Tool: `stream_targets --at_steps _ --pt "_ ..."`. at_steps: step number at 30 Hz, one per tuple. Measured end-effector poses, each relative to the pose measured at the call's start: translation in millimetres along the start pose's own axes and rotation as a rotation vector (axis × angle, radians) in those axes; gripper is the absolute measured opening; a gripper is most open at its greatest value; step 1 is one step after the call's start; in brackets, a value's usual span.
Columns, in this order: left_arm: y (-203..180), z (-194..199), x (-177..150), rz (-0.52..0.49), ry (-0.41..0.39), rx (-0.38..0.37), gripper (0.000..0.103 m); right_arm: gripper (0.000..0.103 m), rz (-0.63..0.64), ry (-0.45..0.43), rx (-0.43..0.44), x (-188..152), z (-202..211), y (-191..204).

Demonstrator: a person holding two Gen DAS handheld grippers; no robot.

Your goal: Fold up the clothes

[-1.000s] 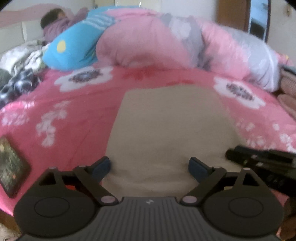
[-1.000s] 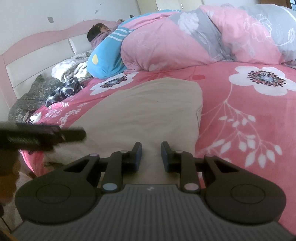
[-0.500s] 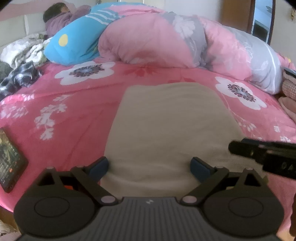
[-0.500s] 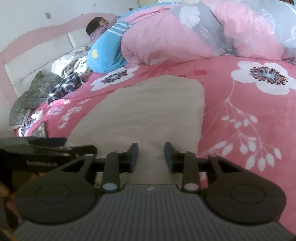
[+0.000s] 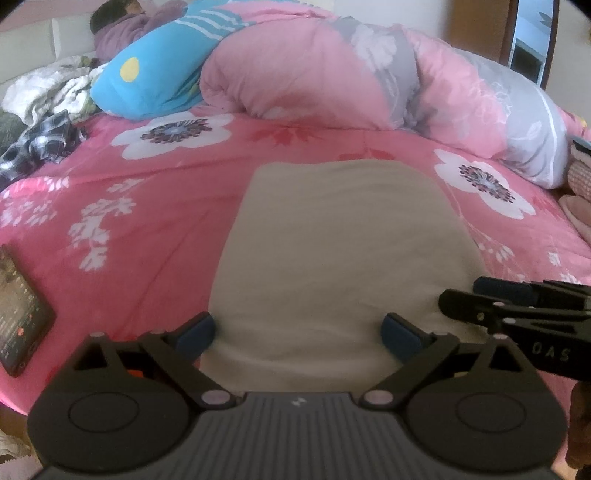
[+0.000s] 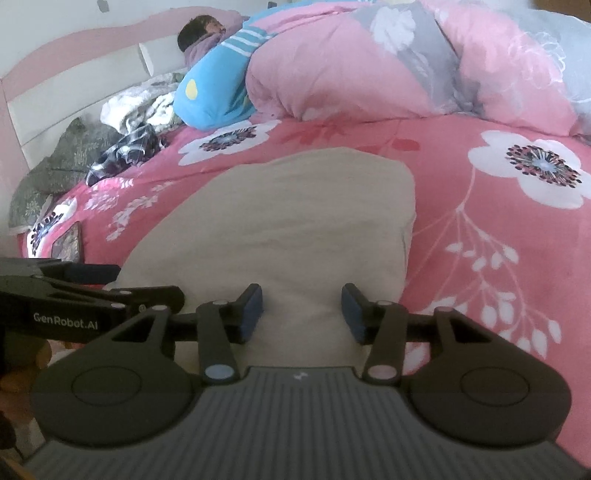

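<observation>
A folded beige garment (image 5: 332, 243) (image 6: 295, 229) lies flat as a neat rectangle on the pink flowered bedspread. My left gripper (image 5: 299, 332) hovers over its near edge with both jaws spread wide and nothing pinched. My right gripper (image 6: 302, 310) hangs over the garment's near right corner; its jaws are opening, the cloth lies below the pads and is not pressed between them. Each gripper shows in the other's view: the right one (image 5: 517, 310) at the right edge, the left one (image 6: 74, 295) at the left edge.
A dark phone (image 5: 18, 314) lies on the bedspread at the left. A rolled pink and grey quilt (image 5: 332, 74) and a blue pillow (image 5: 155, 81) fill the back. A person (image 6: 207, 33) lies by the pink headboard. Crumpled clothes (image 6: 125, 151) sit at the far left.
My right gripper's jaws have spread apart from a narrow gap to a wider one. The left gripper has stayed wide and in place over the garment's edge.
</observation>
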State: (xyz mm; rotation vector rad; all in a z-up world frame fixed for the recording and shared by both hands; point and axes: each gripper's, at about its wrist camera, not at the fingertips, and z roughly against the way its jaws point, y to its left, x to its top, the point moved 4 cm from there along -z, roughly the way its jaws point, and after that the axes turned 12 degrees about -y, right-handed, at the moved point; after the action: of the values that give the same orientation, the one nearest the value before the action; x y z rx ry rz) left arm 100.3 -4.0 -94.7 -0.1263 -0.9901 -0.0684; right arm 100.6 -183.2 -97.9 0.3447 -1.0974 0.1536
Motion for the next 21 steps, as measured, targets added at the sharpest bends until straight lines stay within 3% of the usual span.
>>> stream_targets --at_steps 21 --pt "3.9 0.4 0.0 0.022 0.014 0.000 0.100 0.061 0.027 0.022 0.000 0.7 -3.9 5.8"
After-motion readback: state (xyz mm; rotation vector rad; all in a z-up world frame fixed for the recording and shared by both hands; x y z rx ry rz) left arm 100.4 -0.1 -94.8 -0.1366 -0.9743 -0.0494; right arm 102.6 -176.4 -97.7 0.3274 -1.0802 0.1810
